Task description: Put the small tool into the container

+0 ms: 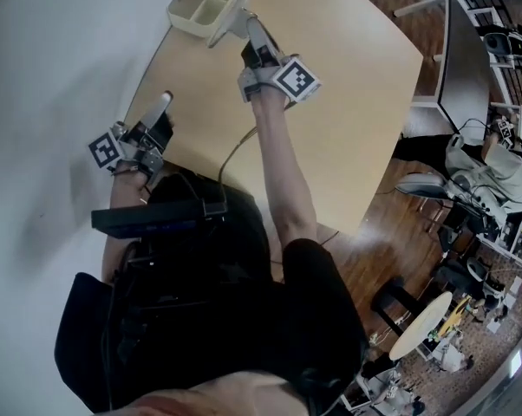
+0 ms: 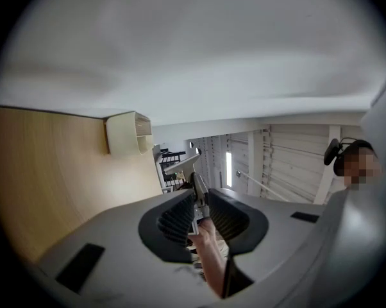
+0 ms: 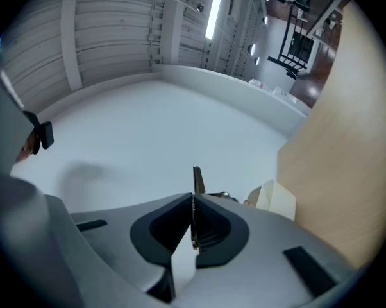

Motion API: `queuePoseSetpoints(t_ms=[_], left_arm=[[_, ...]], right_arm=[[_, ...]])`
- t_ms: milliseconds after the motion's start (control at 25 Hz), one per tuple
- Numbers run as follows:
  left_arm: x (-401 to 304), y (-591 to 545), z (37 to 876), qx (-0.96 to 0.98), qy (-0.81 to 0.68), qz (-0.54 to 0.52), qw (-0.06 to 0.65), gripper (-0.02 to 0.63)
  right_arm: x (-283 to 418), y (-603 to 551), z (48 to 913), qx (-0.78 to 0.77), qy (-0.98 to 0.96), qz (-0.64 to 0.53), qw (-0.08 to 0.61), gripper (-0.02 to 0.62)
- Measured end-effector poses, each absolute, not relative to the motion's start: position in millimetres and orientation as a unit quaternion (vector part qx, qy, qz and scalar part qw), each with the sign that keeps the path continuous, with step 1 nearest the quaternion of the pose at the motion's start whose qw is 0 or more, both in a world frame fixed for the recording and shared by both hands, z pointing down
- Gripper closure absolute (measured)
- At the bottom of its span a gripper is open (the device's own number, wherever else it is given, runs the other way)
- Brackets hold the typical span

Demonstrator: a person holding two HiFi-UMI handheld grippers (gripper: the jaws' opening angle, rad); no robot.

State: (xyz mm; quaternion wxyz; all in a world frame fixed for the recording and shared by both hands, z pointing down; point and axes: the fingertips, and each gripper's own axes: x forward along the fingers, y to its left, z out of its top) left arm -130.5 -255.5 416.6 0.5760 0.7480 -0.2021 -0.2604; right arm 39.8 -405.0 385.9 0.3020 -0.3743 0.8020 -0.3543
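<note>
The person leans over a light wooden desk [image 1: 356,102] with a gripper in each hand. A cream container [image 1: 207,3] with compartments sits at the desk's far corner.

The right gripper [image 1: 242,17] is stretched out to that corner, its fingers reaching the container's near edge. In the right gripper view its fingers [image 3: 209,226] are pressed together on the small tool [image 3: 197,181]. The tool is a thin metal strip standing up out of the pads, seen edge-on. From there the container [image 3: 273,201] shows just to the right of the fingers and a little beyond them. The tool is held in the grip close beside the container, not lying inside it. Whether its tip is over a compartment I cannot tell.

The left gripper [image 1: 164,102] hangs back over the desk's near left edge, well apart from the container. In the left gripper view its ribbed fingers [image 2: 177,218] stand slightly apart with nothing between them. The person's outstretched right arm shows through the gap.
</note>
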Motion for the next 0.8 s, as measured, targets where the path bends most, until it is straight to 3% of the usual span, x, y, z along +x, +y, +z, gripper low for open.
queuePoseSetpoints(t_ms=[480, 800], left_arm=[[-146.6, -253.1, 441.1, 0.739, -0.281, -0.231, 0.567, 0.546], [-142.8, -256.7, 438.3, 0.734, -0.278, -0.235, 0.573, 0.548]], right_arm=[[18.6, -500.4, 434.0, -0.424, 0.823, -0.293, 0.239, 0.609], [-6.7, -509.5, 464.1, -0.449, 0.844, -0.254, 0.146, 0.609]])
